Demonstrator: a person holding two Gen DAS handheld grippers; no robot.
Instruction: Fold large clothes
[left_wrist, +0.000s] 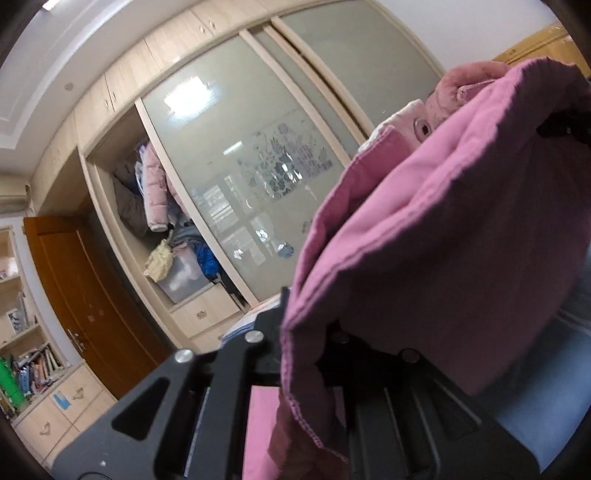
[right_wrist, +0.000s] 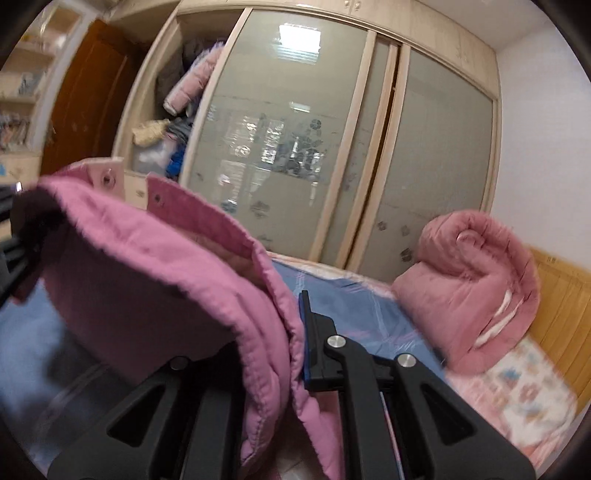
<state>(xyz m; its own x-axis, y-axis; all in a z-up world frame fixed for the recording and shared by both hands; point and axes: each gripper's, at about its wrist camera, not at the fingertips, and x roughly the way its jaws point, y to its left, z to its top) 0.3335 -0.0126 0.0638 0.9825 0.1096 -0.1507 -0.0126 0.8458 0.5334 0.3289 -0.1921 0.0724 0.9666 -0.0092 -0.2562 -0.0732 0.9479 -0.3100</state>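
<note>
Bedroom backdrop first: a brown door (left_wrist: 85, 295) sits at nine o'clock in the left wrist view, and beside it the wardrobe (left_wrist: 258, 147) runs across the wall with frosted sliding panels, one bay open and stuffed with clothes above a clear storage box (left_wrist: 183, 278). Moving right, the left tongs (left_wrist: 295, 354) come in from six o'clock, clamped tight on the edge of the pink padded jacket (left_wrist: 443, 240), which billows up toward two o'clock, a metal snap (left_wrist: 423, 129) showing near its collar. Over to the right wrist view: the same pink padded jacket (right_wrist: 166, 277) drapes from nine o'clock down to six, lifted clear of the bed (right_wrist: 351, 306) with its blue sheet. The right tongs (right_wrist: 295, 350) are pinched closed on the jacket's stitched hem, one blue-edged finger (right_wrist: 306, 332) just visible beside the fabric. At three o'clock a rolled pink quilt (right_wrist: 472, 288) rests on the bed, against the wooden headboard (right_wrist: 565, 306).
</note>
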